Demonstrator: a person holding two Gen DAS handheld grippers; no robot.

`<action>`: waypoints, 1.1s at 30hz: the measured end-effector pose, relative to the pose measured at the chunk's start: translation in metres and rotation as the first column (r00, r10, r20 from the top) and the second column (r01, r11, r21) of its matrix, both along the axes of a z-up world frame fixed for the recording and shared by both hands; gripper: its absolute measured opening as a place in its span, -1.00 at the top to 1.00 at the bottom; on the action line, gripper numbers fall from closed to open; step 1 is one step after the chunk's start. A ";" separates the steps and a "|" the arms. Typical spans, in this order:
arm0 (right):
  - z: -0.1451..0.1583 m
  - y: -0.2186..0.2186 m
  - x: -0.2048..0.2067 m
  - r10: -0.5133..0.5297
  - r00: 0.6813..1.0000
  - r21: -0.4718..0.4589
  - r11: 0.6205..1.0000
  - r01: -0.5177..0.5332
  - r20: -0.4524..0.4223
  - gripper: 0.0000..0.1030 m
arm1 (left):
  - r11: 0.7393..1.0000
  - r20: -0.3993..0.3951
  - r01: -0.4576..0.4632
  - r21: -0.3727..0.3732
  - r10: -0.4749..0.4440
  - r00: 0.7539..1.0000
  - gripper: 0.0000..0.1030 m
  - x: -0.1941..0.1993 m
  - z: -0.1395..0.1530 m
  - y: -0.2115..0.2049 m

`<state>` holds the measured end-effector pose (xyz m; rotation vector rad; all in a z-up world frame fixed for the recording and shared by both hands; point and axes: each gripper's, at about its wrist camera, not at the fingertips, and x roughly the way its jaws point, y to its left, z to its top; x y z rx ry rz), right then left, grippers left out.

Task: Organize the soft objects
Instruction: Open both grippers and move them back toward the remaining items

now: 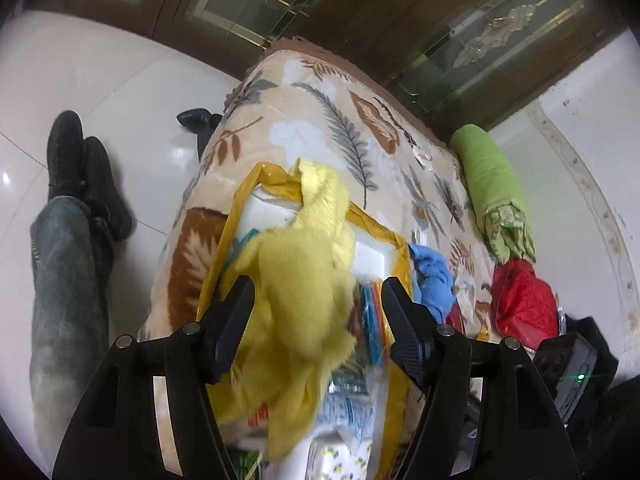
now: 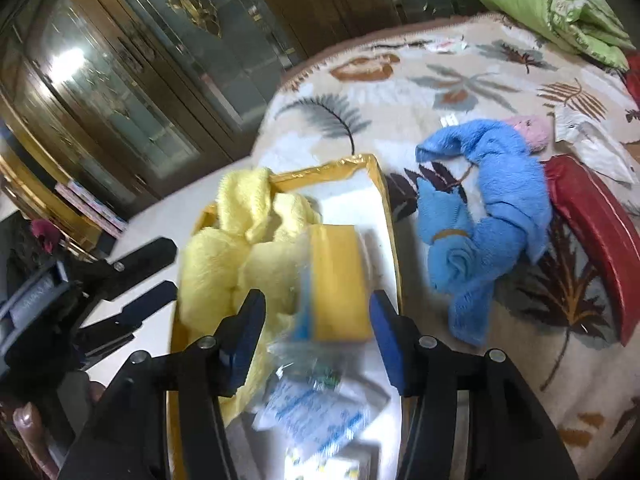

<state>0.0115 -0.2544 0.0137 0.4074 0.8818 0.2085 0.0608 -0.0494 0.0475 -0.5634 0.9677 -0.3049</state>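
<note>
A yellow-rimmed white box [image 1: 236,216] [image 2: 390,216] sits on a leaf-patterned blanket. A yellow towel [image 1: 304,280] [image 2: 224,256] lies draped in the box over its left side. My left gripper [image 1: 318,304] is open, its fingers on either side of the yellow towel, just above it. My right gripper [image 2: 316,320] is open above the box, over a yellow packet [image 2: 340,280] and plastic-wrapped packs [image 2: 312,412]. A blue towel [image 2: 484,208] [image 1: 432,276] lies bunched on the blanket right of the box, with a pink cloth [image 2: 528,130] behind it.
A rolled green quilt [image 1: 492,184] [image 2: 556,12] and a red cushion [image 1: 520,300] [image 2: 592,240] lie at the blanket's right side. A person's legs and black shoes [image 1: 80,168] are on the white floor at left. A dark glass-door cabinet [image 2: 120,80] stands behind.
</note>
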 end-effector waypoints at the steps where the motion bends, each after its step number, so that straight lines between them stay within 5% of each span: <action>1: 0.002 -0.003 -0.007 0.003 1.000 0.011 1.000 -0.003 0.008 -0.06 | 1.000 0.014 0.002 -0.003 -0.002 1.000 -0.29 -0.010 0.003 -0.003; 7: 0.007 -0.028 -0.055 0.028 0.999 0.020 0.999 -0.028 0.033 -0.06 | 0.995 0.054 0.079 0.059 -0.082 0.995 -0.29 -0.049 0.013 -0.041; 16: -0.007 -0.110 -0.103 -0.068 0.997 0.040 0.997 0.069 -0.022 -0.06 | 0.965 0.012 0.250 0.079 -0.252 0.968 -0.29 -0.073 0.016 -0.113; 21: -0.010 -0.141 -0.114 -0.093 0.995 0.078 0.993 0.094 -0.020 -0.42 | 0.950 0.011 0.286 0.127 -0.289 0.957 -0.29 -0.078 0.018 -0.137; 33: -0.018 -0.188 -0.089 -0.128 0.990 0.042 0.991 0.130 -0.052 -0.43 | 0.931 -0.008 0.330 0.155 -0.333 0.943 -0.29 -0.060 0.011 -0.168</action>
